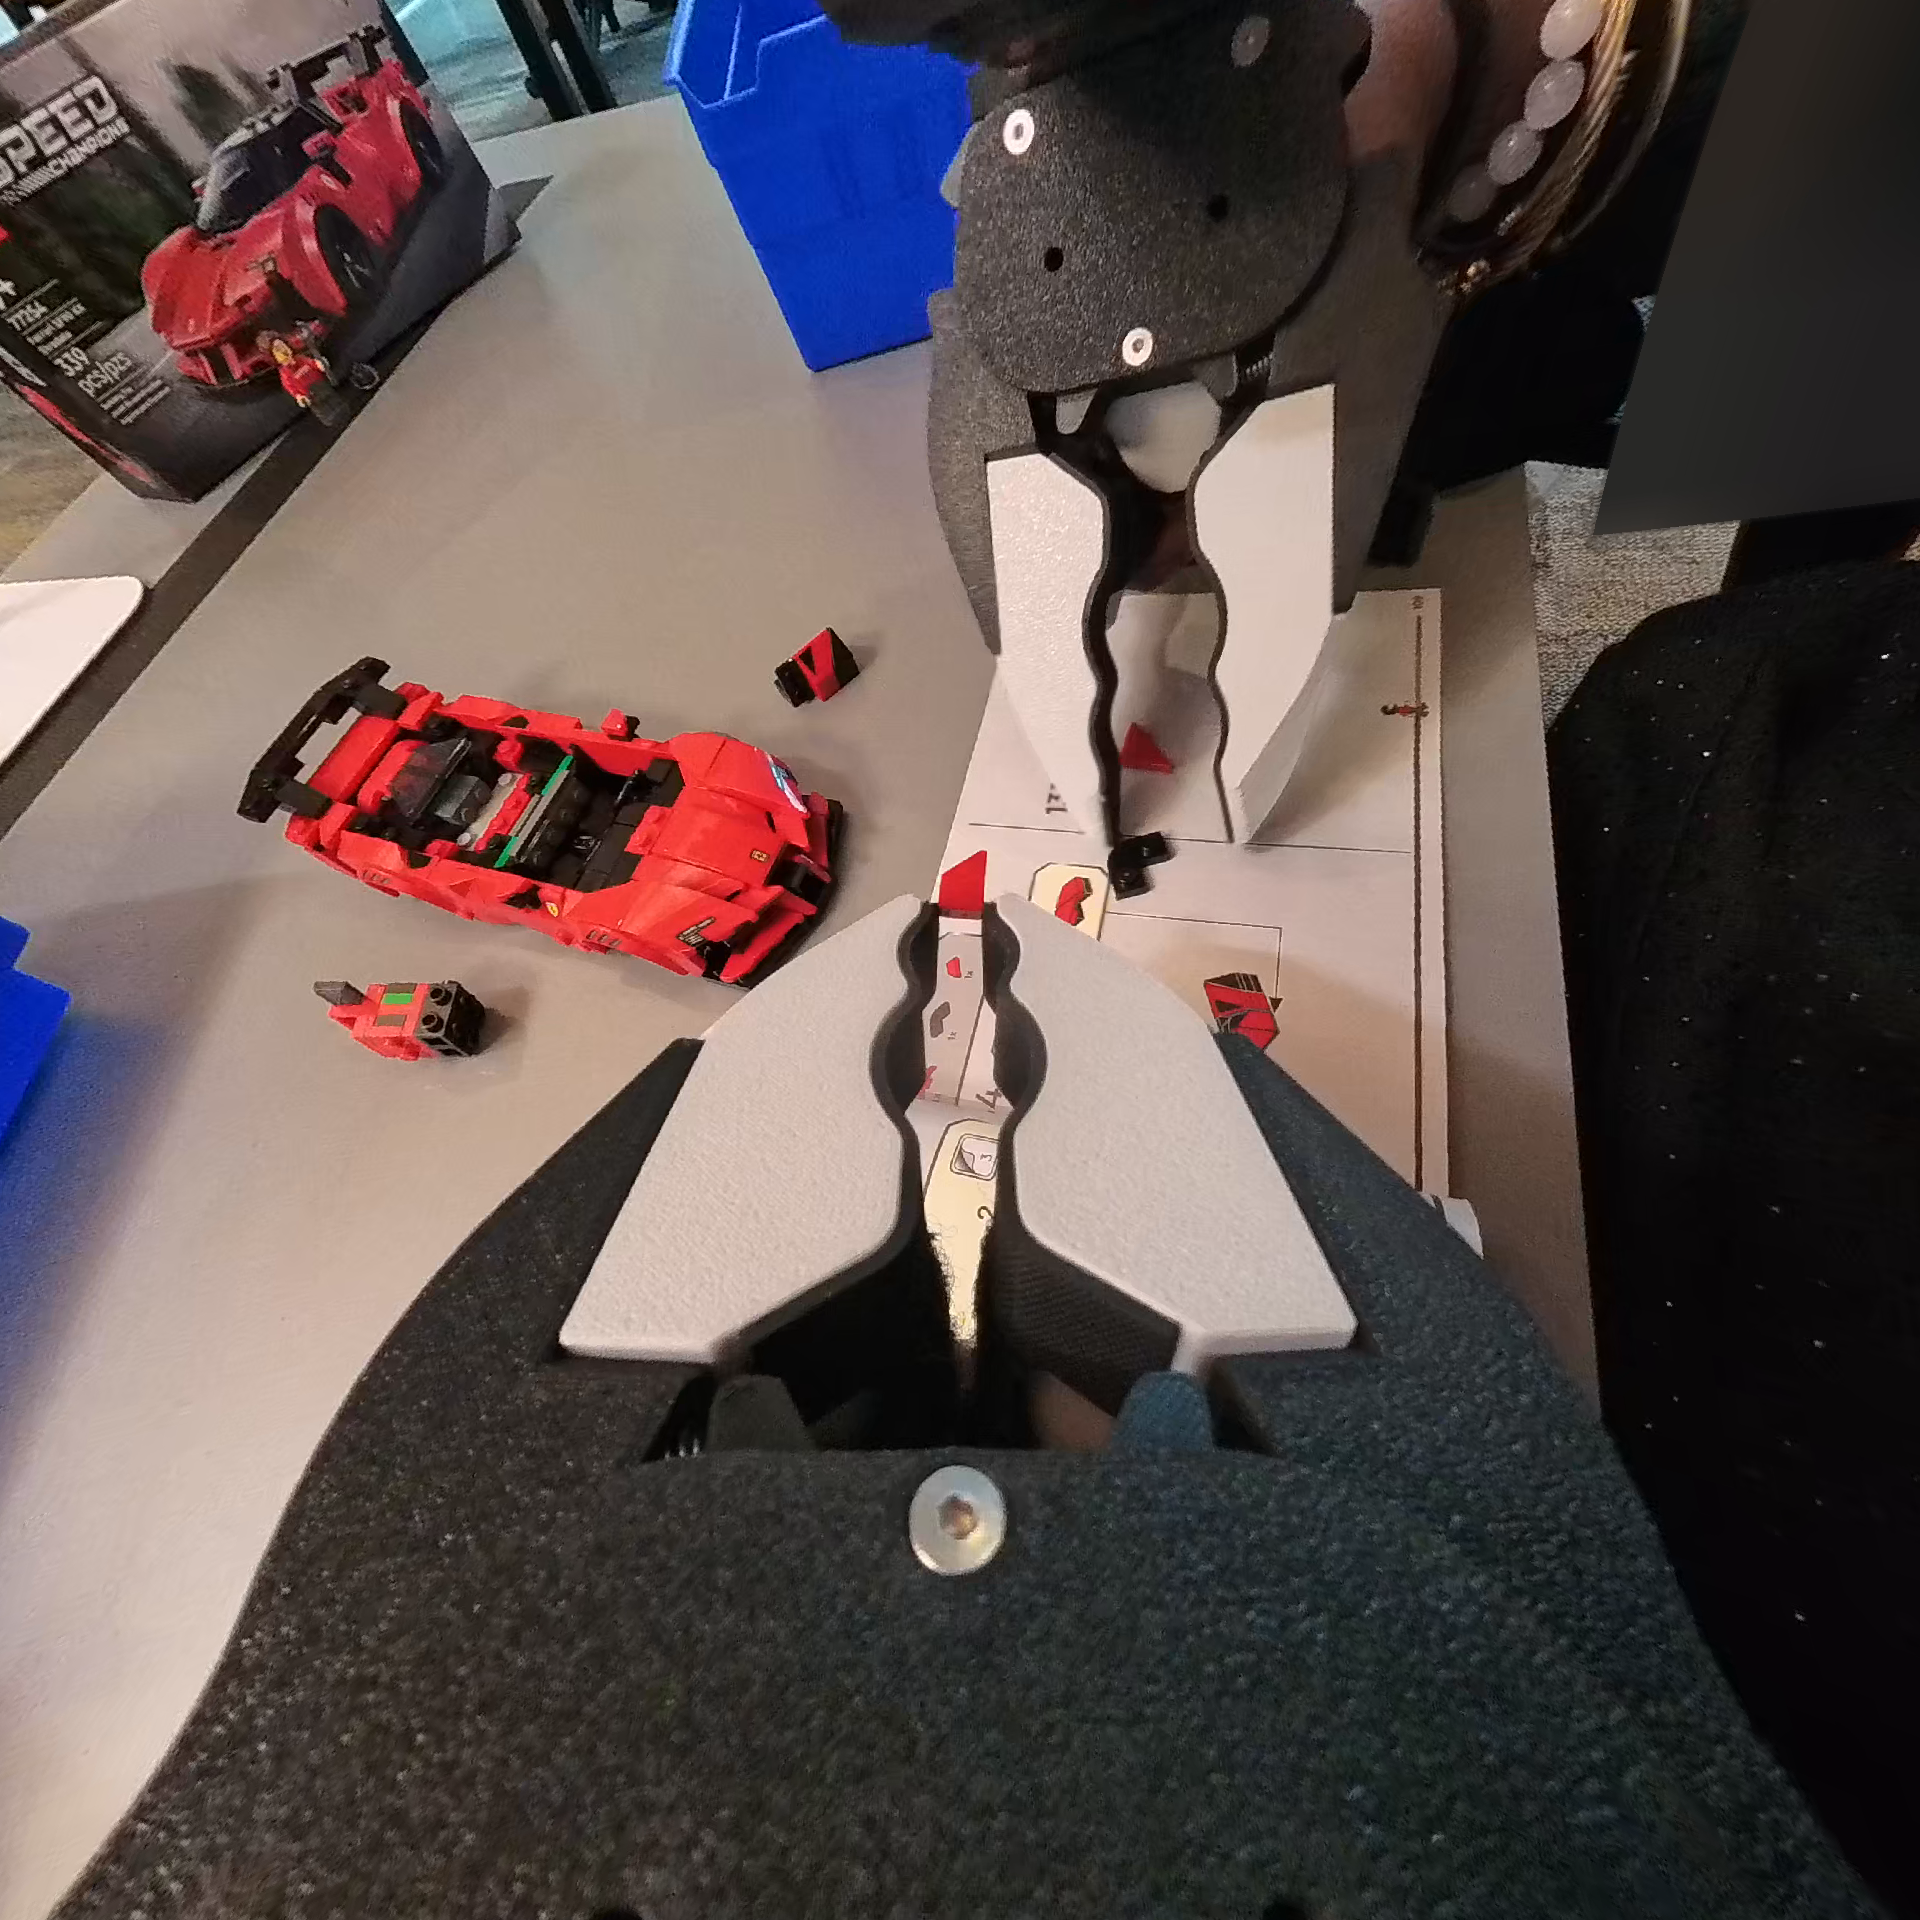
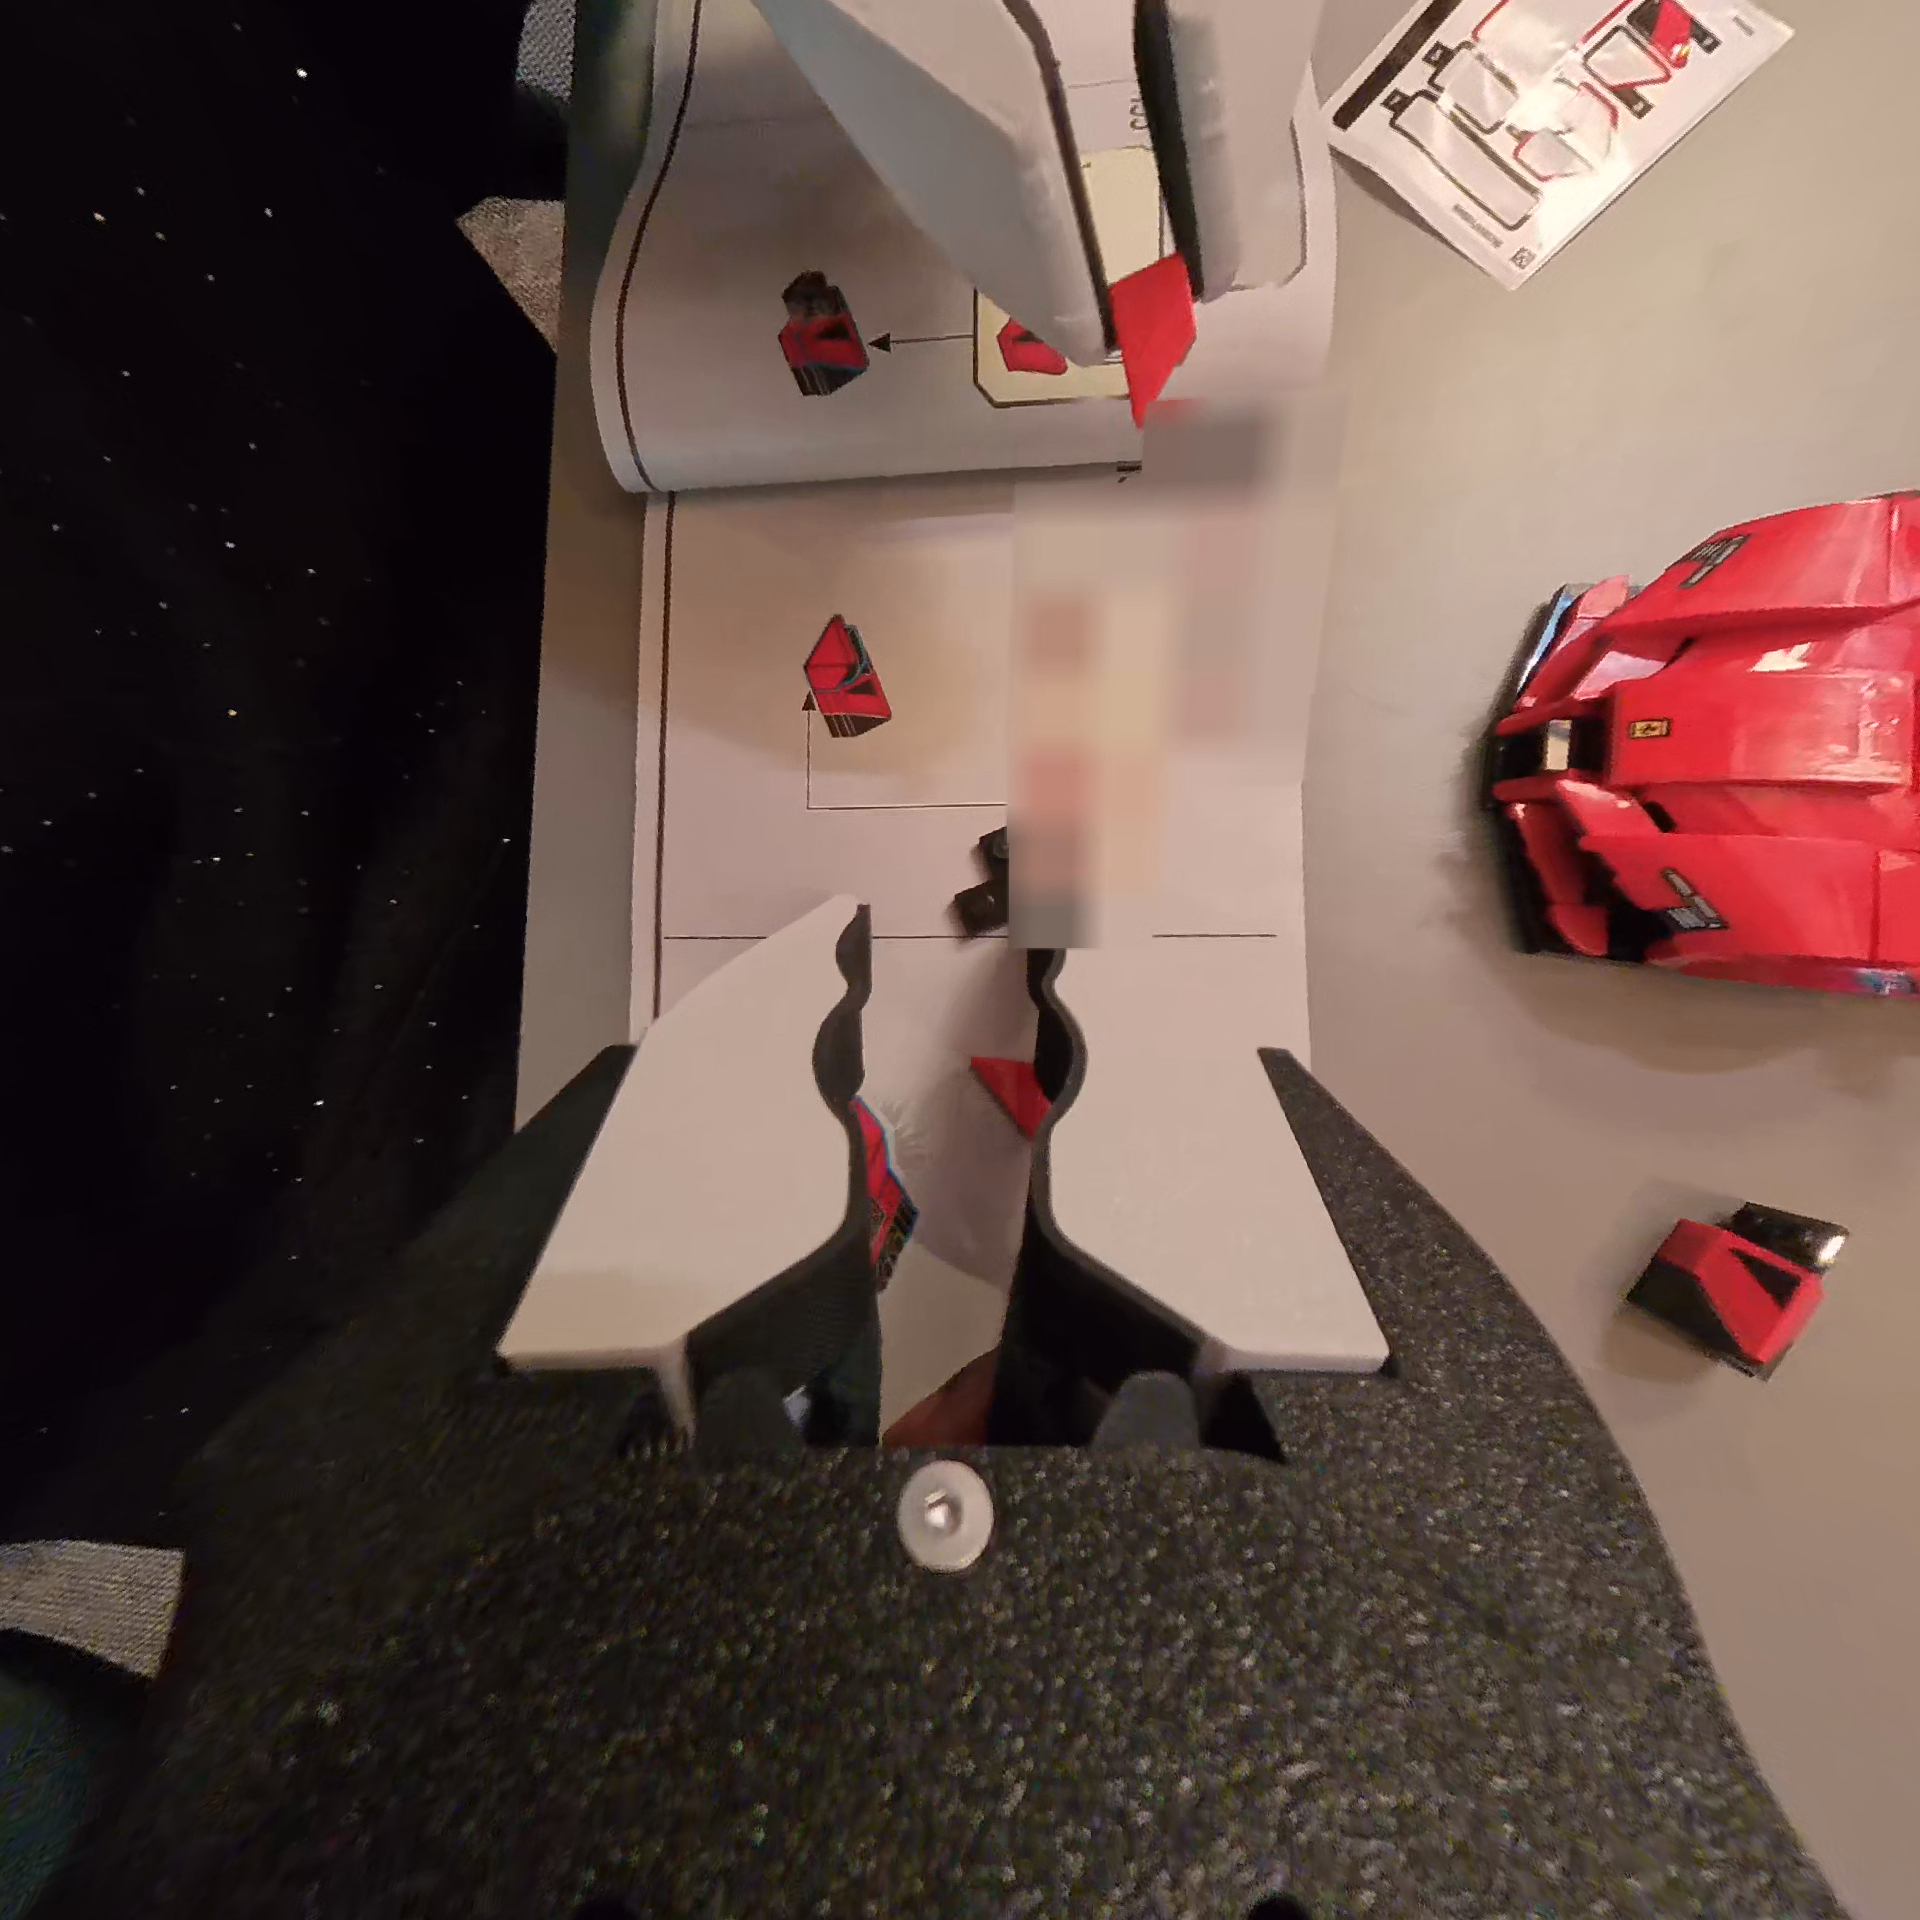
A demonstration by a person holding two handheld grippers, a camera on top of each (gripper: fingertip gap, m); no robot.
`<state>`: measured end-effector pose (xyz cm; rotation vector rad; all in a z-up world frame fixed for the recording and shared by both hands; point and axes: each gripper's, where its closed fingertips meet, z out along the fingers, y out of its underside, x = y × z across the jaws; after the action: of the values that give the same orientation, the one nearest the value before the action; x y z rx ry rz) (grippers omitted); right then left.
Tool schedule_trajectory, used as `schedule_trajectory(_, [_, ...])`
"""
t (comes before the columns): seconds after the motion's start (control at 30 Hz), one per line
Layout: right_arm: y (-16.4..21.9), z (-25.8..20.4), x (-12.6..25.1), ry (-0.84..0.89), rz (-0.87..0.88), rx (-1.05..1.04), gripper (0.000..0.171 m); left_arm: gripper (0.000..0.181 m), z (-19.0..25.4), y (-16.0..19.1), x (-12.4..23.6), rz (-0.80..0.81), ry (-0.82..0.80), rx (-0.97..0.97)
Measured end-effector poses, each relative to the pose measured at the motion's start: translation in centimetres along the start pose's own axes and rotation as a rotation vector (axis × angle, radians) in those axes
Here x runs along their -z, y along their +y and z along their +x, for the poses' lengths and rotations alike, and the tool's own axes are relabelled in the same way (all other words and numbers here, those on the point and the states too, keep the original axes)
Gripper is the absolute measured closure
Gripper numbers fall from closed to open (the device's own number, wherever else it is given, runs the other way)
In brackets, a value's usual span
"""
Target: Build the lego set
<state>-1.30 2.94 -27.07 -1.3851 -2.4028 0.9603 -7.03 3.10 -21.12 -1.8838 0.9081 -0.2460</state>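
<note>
ok so from the left on my left wrist cam: the set's box at the back, the mostly built red car mid table, a small red and black sub-build in front of it and another one behind. My left gripper has its jaws pinching a red wedge piece over the instruction booklet. Right gripper hangs above the page with jaws spread, a loose red slope between the fingers and a tiny black piece near the tips
</note>
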Motion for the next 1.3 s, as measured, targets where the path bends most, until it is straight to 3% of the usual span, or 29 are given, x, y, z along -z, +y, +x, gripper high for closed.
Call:
schedule_trajectory(0.97, [-0.2,0.3,-0.3,0.031,-0.056,0.068,0.155,0.173,0.1,-0.3,0.2,0.013,-0.002,-0.011])
schedule_trajectory(1.3, [-5.6,0.1,3.5,0.077,0.259,0.052,0.155,0.173,1.4,-1.2,-0.2,0.081,0.079,-0.025])
